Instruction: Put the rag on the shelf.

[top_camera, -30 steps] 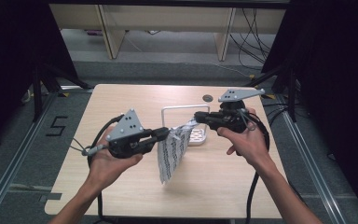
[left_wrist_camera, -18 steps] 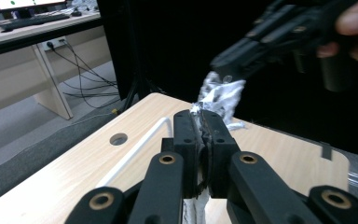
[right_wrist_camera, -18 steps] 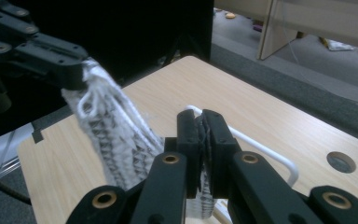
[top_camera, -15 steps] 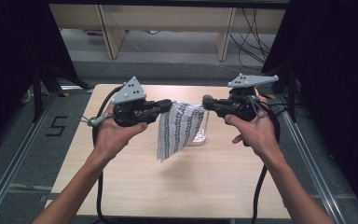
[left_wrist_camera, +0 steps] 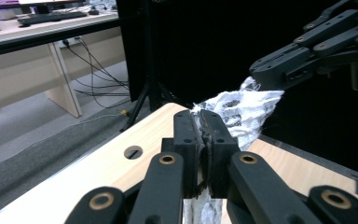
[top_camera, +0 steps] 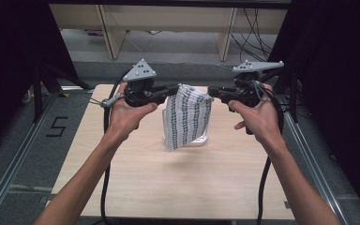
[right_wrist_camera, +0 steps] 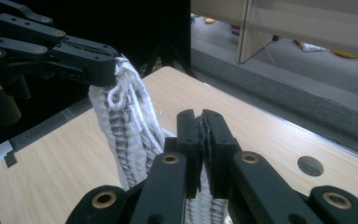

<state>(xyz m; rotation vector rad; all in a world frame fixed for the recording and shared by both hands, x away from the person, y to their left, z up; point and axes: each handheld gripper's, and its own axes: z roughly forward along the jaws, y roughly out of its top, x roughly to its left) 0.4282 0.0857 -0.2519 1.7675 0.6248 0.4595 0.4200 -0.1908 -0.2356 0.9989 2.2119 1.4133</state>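
- While both hands are raised above the pale wooden worktop (top_camera: pixel 136 178), a white knitted cloth with dark check rows (top_camera: pixel 187 117) hangs in the air between the two tools, stretched along its top edge.
- The left gripper (top_camera: pixel 171 90), black with a grey three-cornered plate on top, has its fingers pressed together on the cloth's upper corner at about 9 o'clock of the cloth; in the left gripper view the fingers (left_wrist_camera: pixel 186 140) are clamped with the weave (left_wrist_camera: pixel 242 109) squeezed between them.
- The right gripper (top_camera: pixel 213 92) pinches the opposite upper corner, at about 3 o'clock of the cloth; in the right gripper view its fingers (right_wrist_camera: pixel 213 140) are closed on a thin fold of the fabric (right_wrist_camera: pixel 126 135).
- The cloth drapes down toward 6 o'clock, its lower corner free and clear of the worktop as far as I can tell.
- A clear, shallow container (top_camera: pixel 201 138) sits on the worktop just behind the hanging cloth, partly hidden by it.
- A black cable (top_camera: pixel 262 187) trails from the right gripper down past the worktop's near edge.
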